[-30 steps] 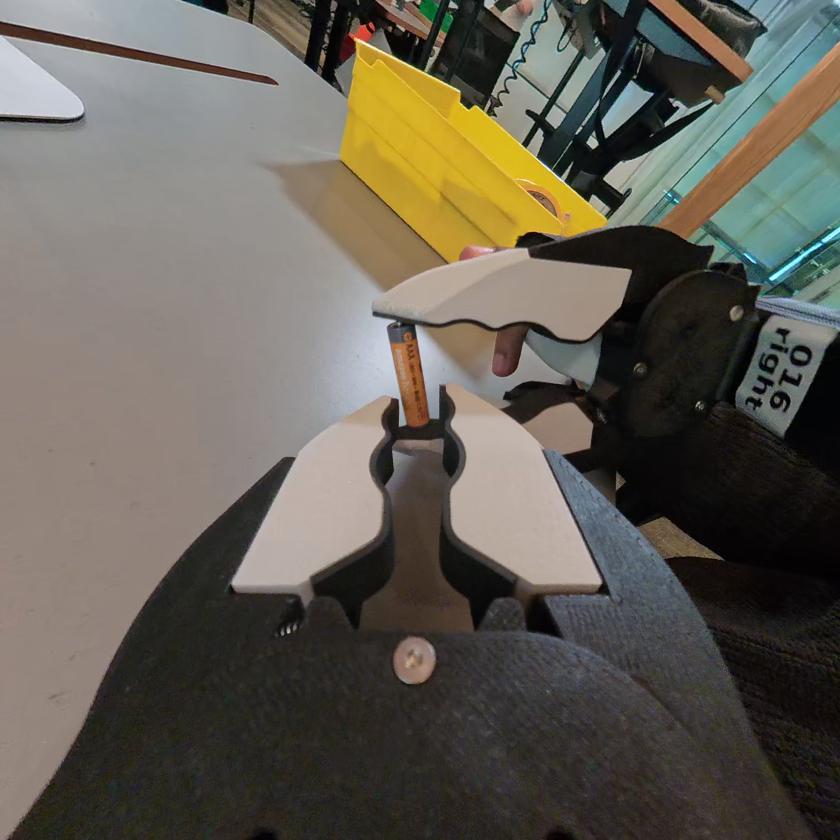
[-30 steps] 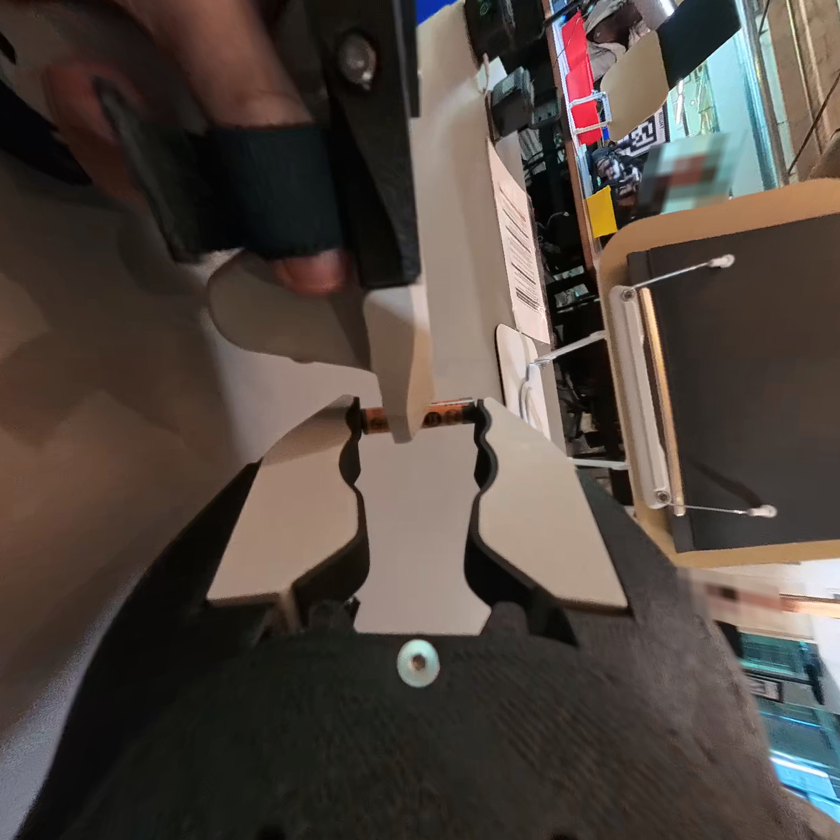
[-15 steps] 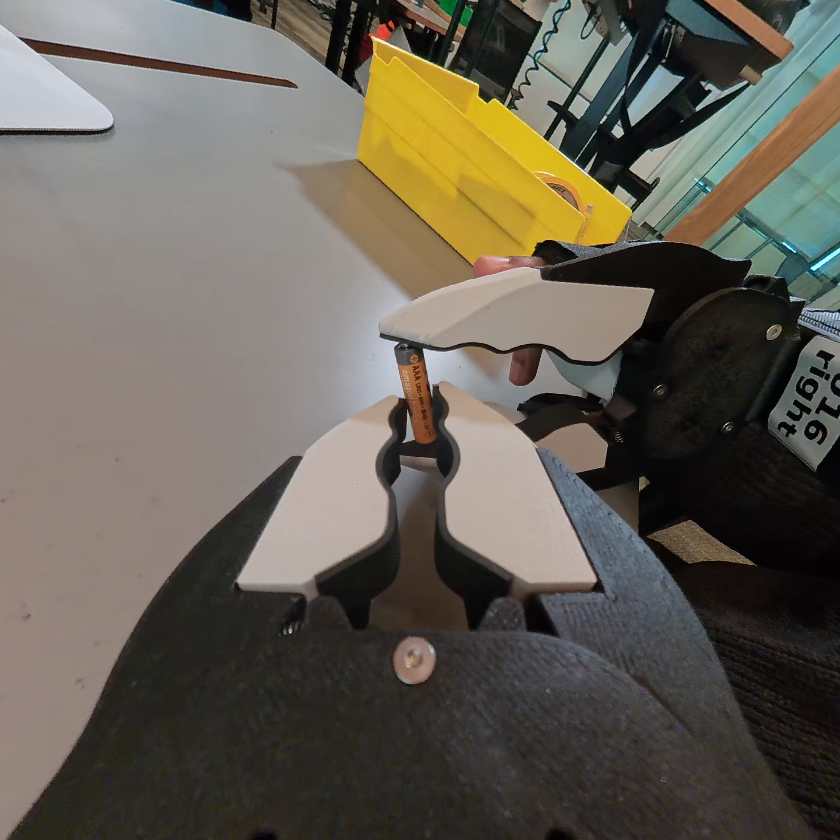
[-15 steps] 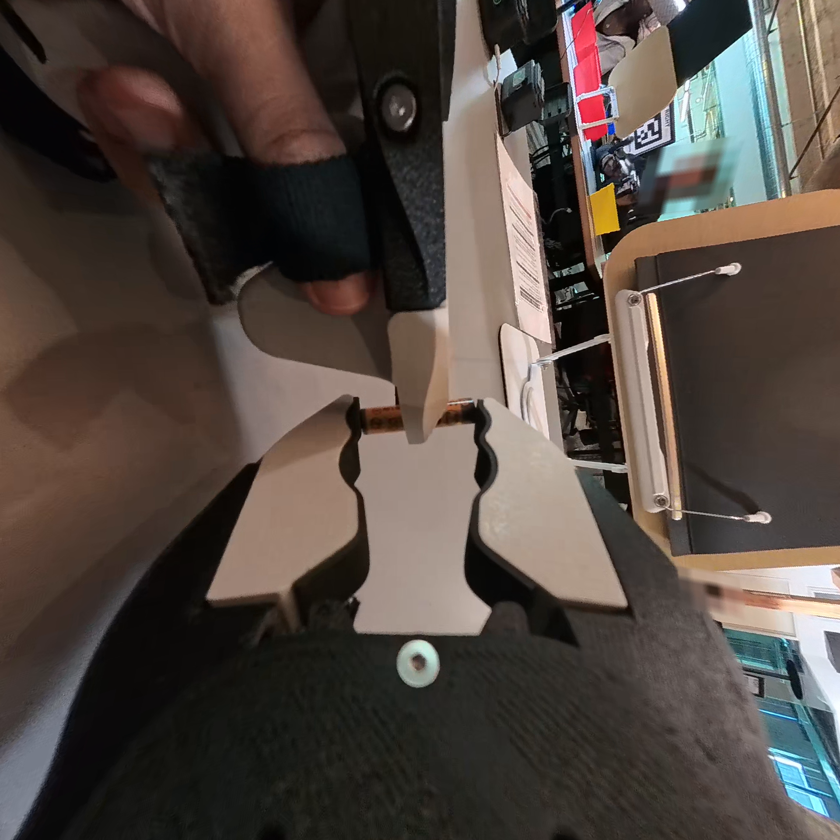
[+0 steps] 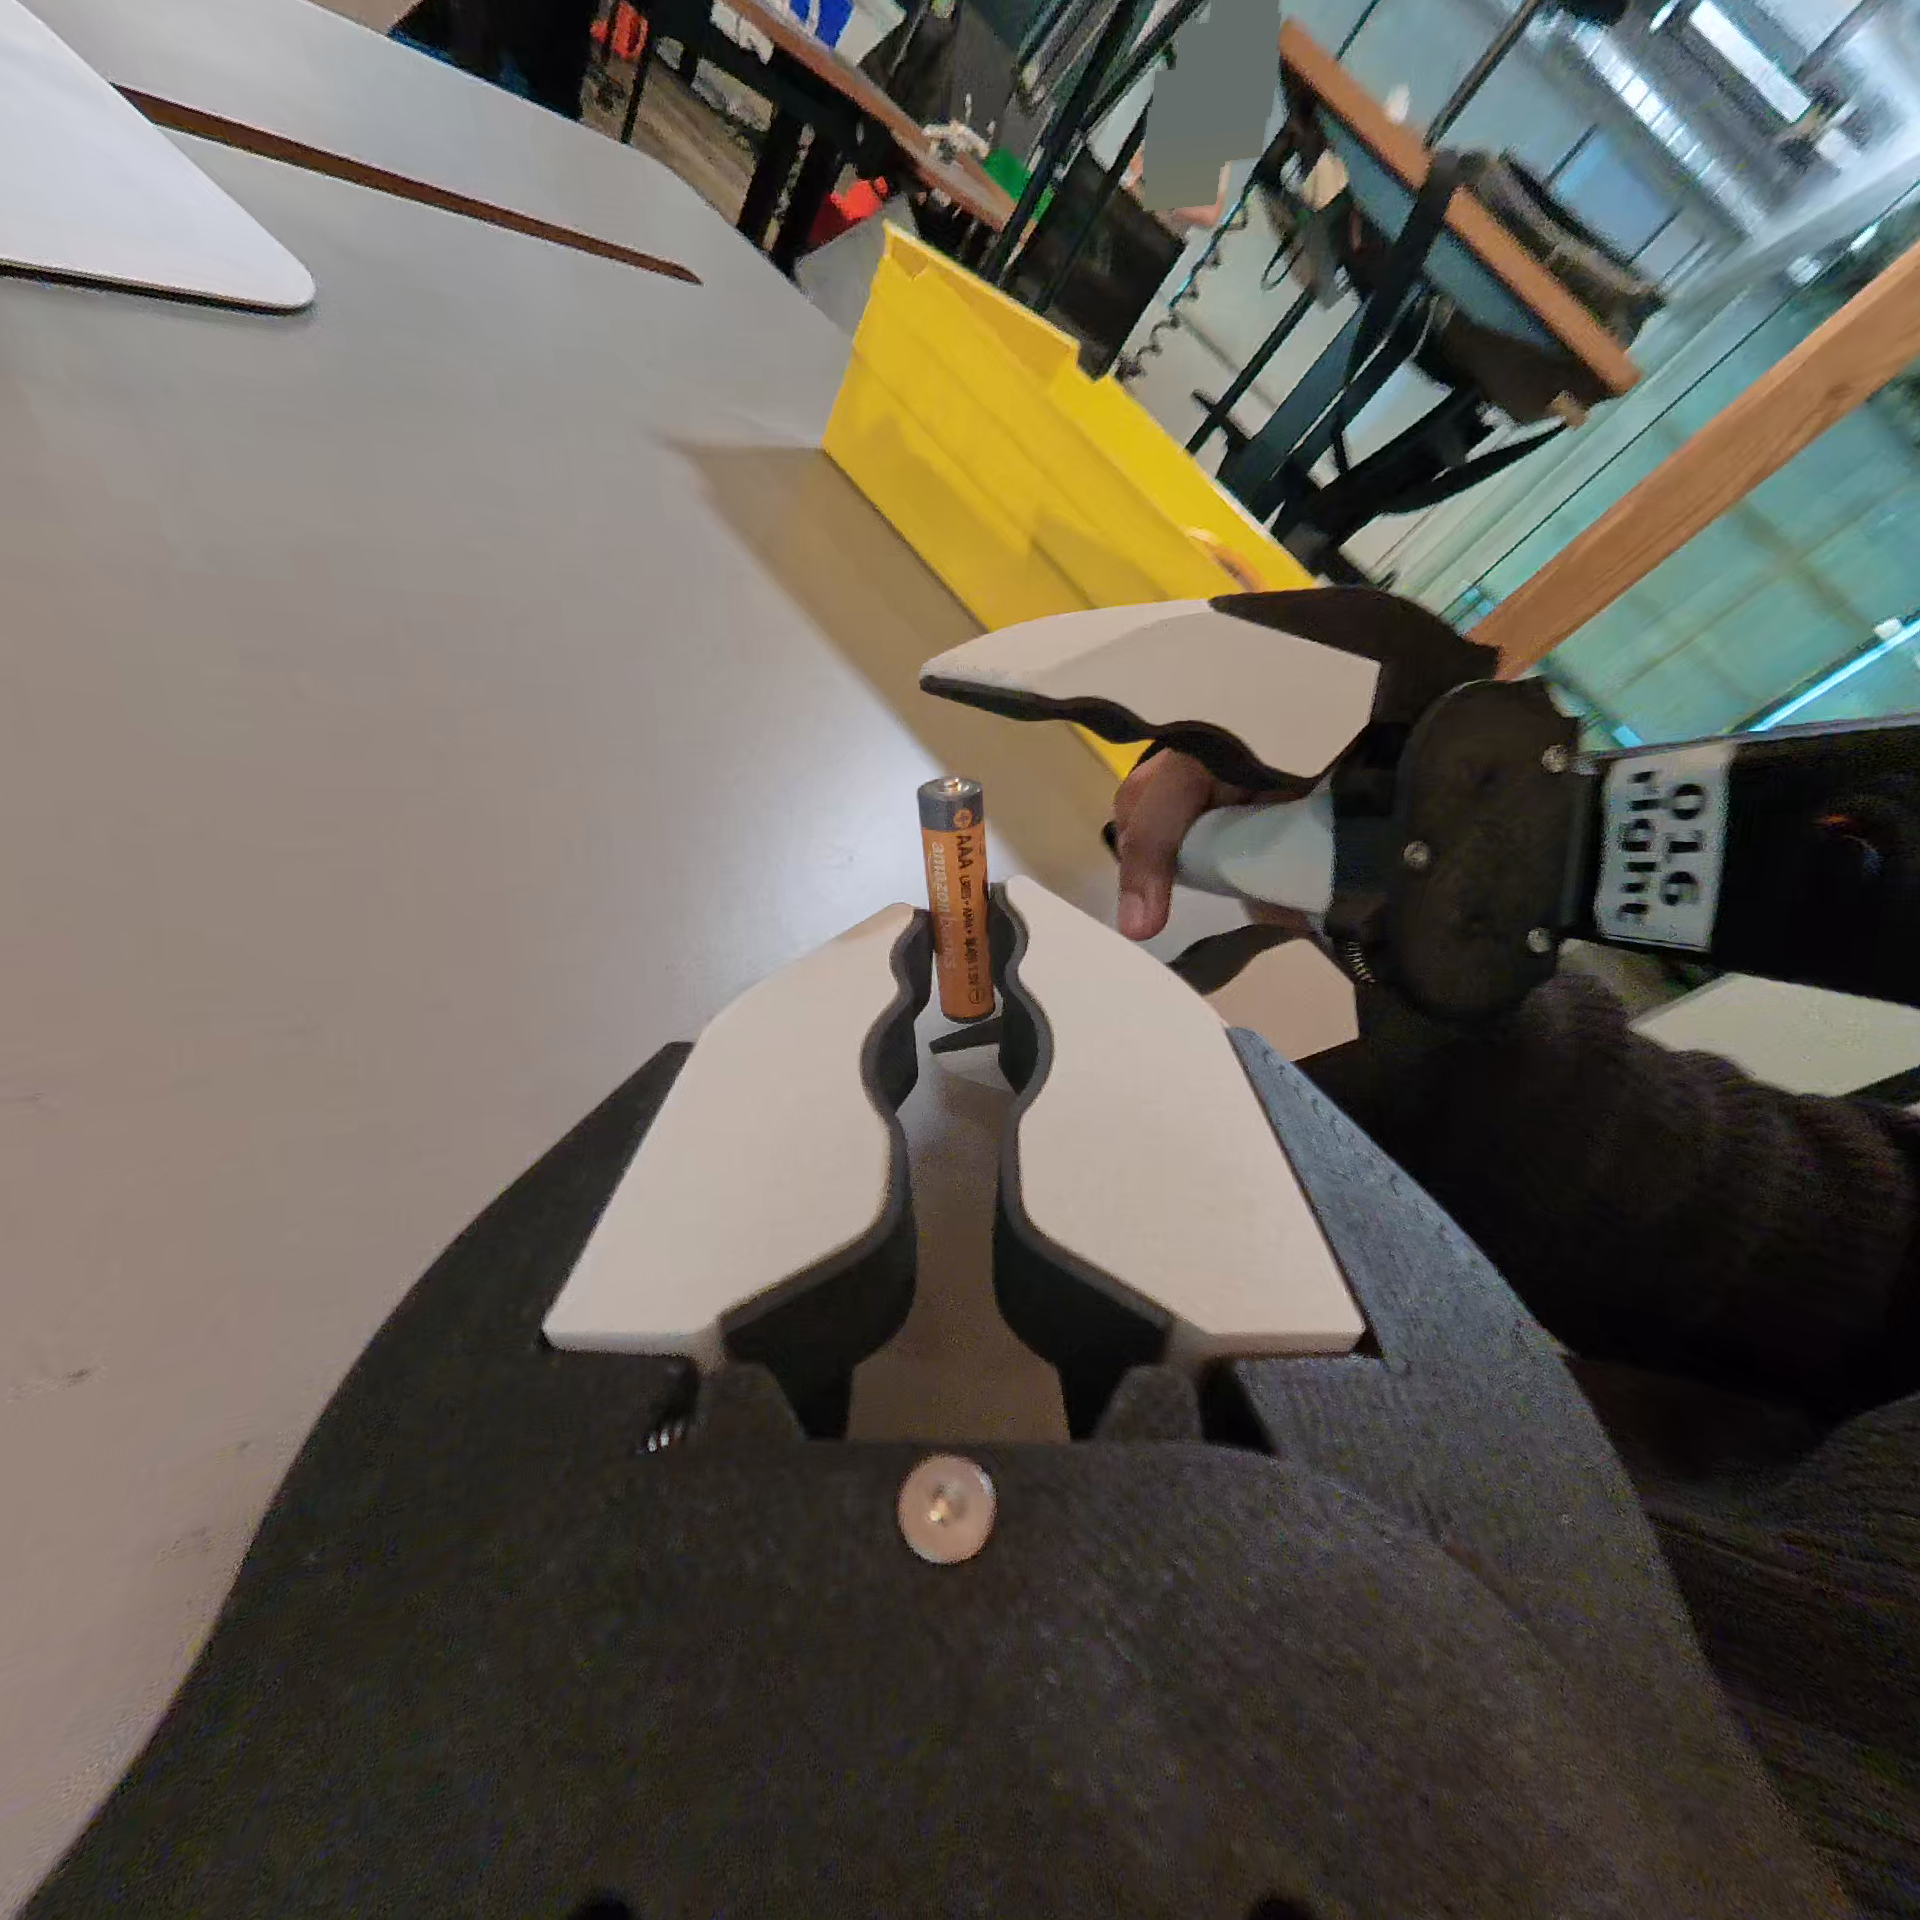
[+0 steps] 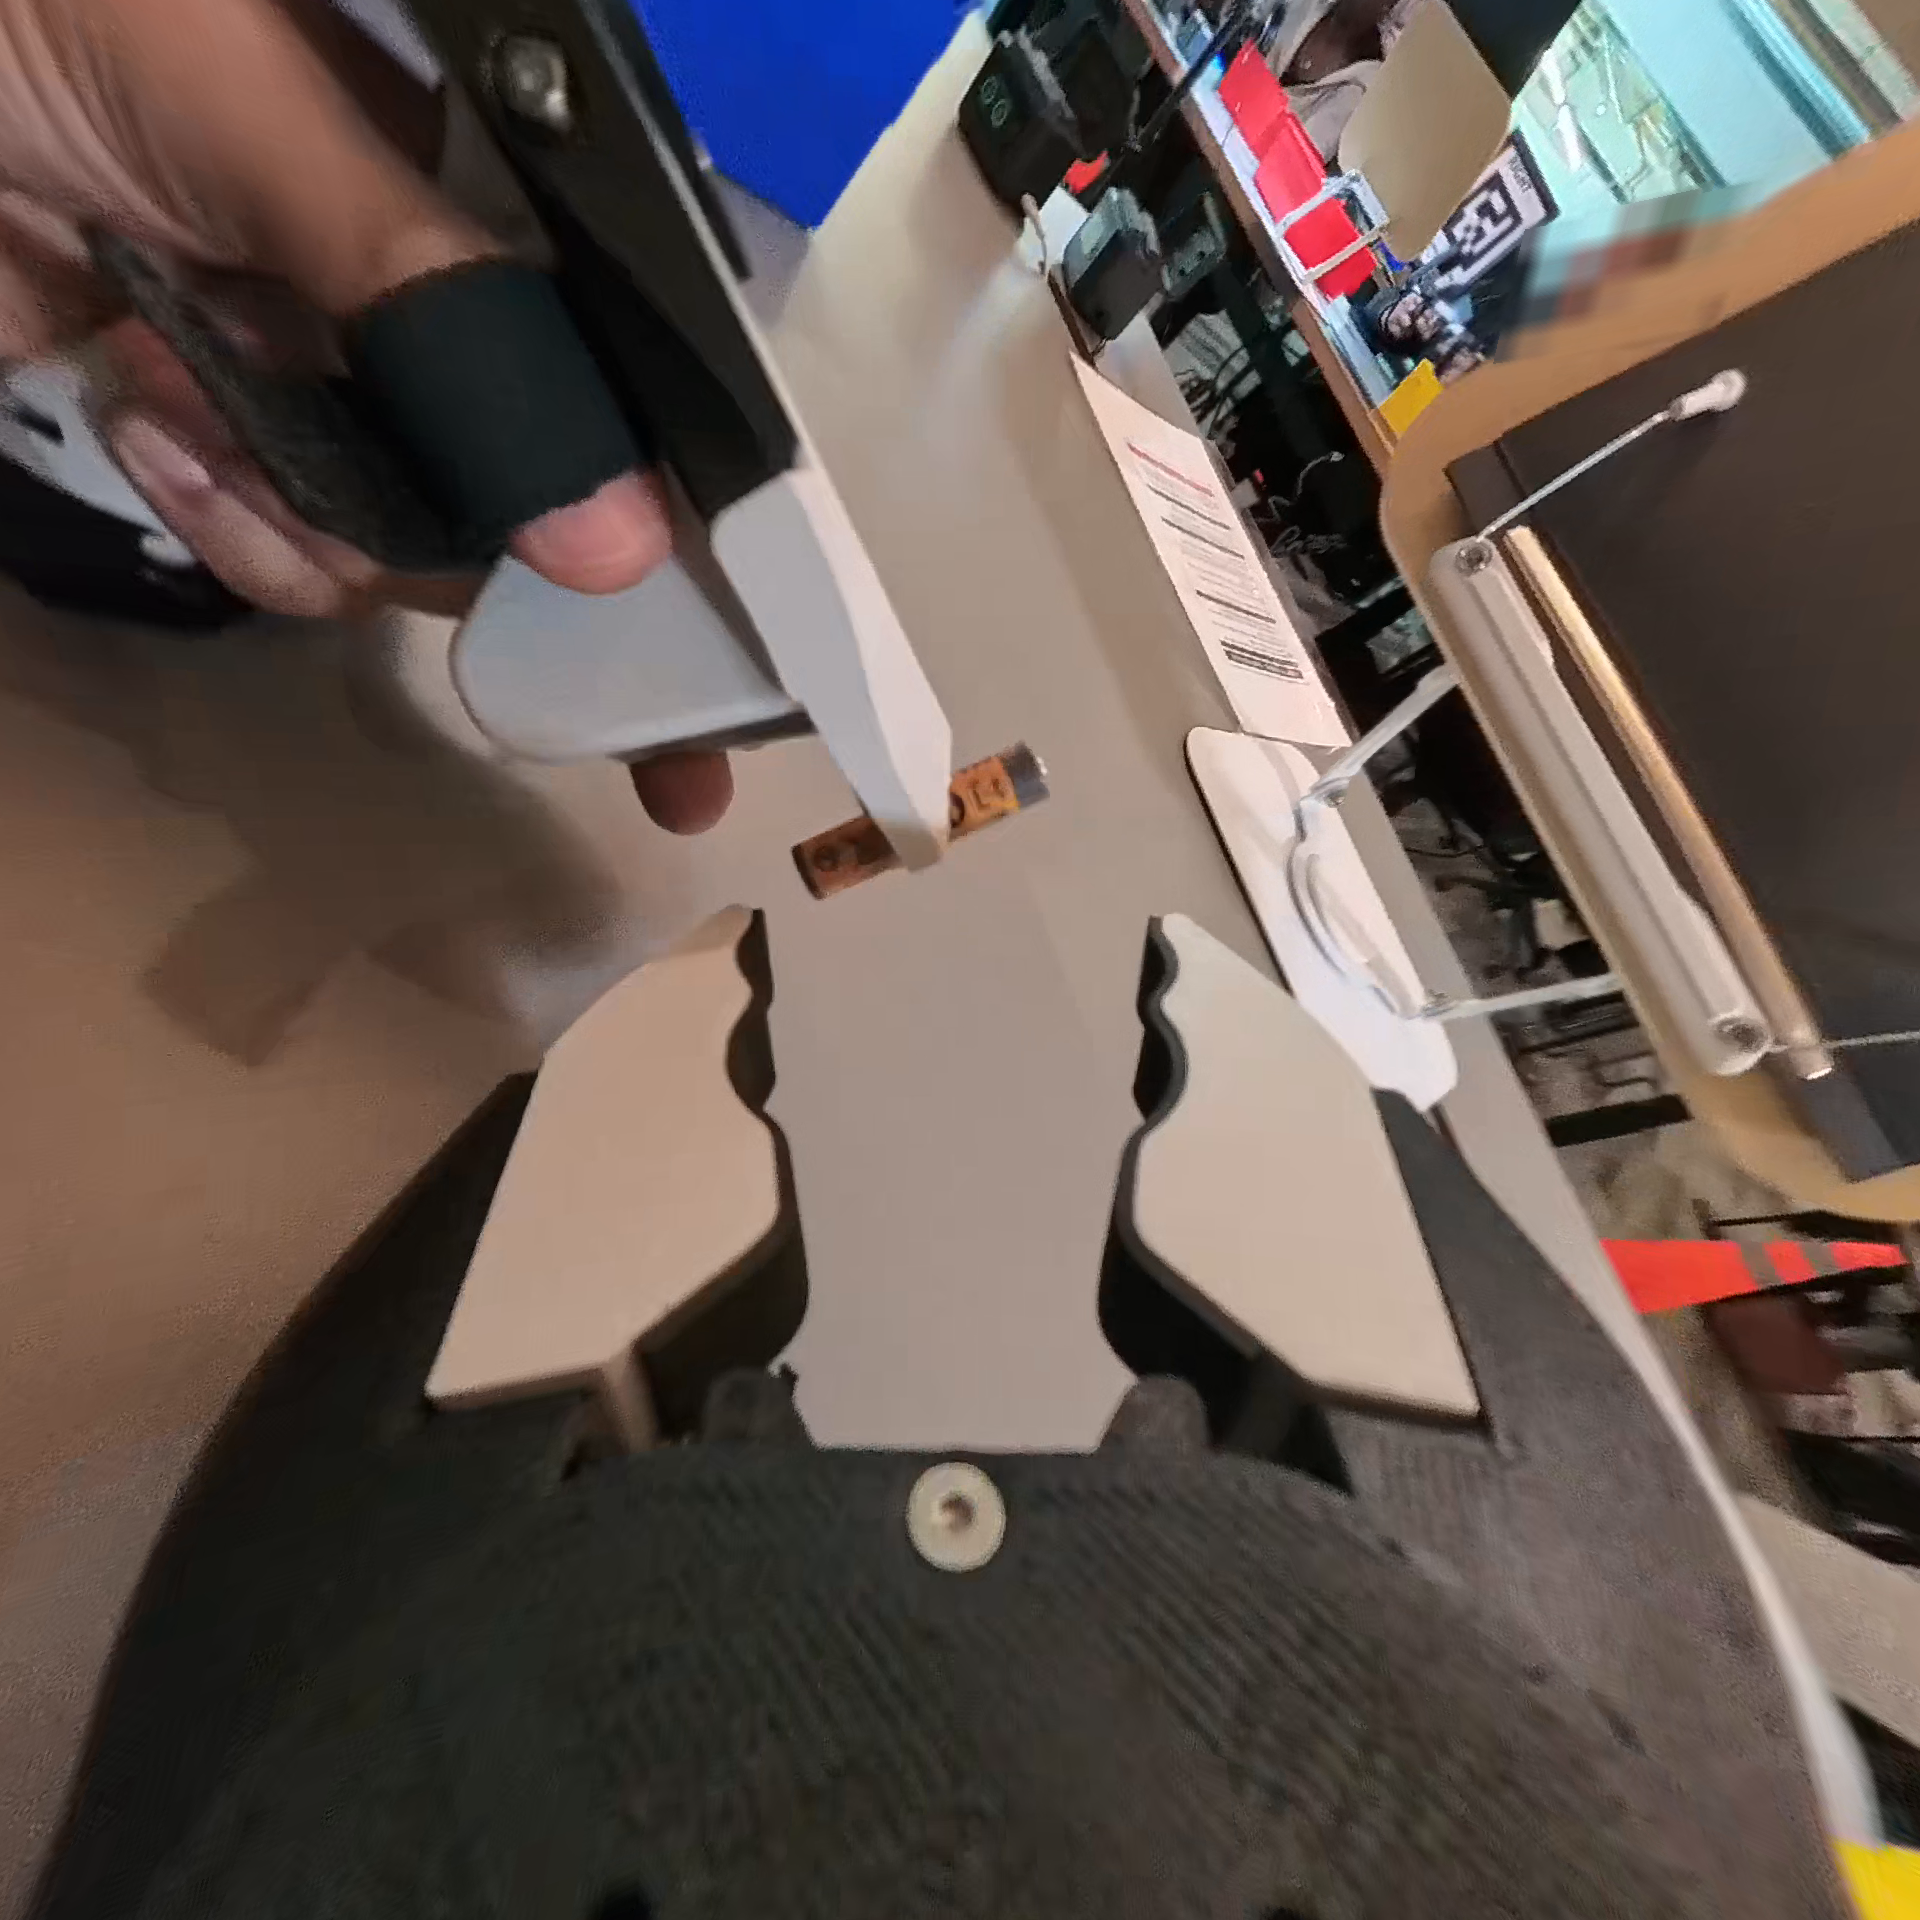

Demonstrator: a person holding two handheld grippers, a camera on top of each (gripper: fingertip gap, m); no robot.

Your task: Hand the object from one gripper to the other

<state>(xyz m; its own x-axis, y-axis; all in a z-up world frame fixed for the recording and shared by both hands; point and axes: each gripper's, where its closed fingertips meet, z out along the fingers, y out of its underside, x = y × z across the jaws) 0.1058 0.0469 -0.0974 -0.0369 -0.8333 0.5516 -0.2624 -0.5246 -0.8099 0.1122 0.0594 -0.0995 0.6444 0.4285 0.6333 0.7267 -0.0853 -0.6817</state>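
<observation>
An orange AAA battery [image 5: 957,914] stands upright between the tips of my left gripper [image 5: 961,920], which is shut on its lower half above the grey table [image 5: 416,644]. My right gripper [image 5: 1049,769] is to the right of the battery, open and apart from it. In the right wrist view my right gripper [image 6: 956,925] is open and empty. The battery [image 6: 992,790] lies crosswise just beyond its tips. The left gripper's fingers [image 6: 883,727] clamp the battery's middle. A person's hand [image 6: 582,530] holds the left gripper.
A yellow bin [image 5: 987,436] stands on the table beyond the grippers. A white board [image 5: 135,229] lies at the far left. A paper sheet [image 6: 1216,582], a white pad with a wire stand [image 6: 1309,894] and a dark panel [image 6: 1714,675] are at the right. The tips of both grippers are at nearly the same place.
My left gripper has closed on the battery. My right gripper, which held the battery by its ends, has opened and drawn back and up. The battery is now held by the left alone.
</observation>
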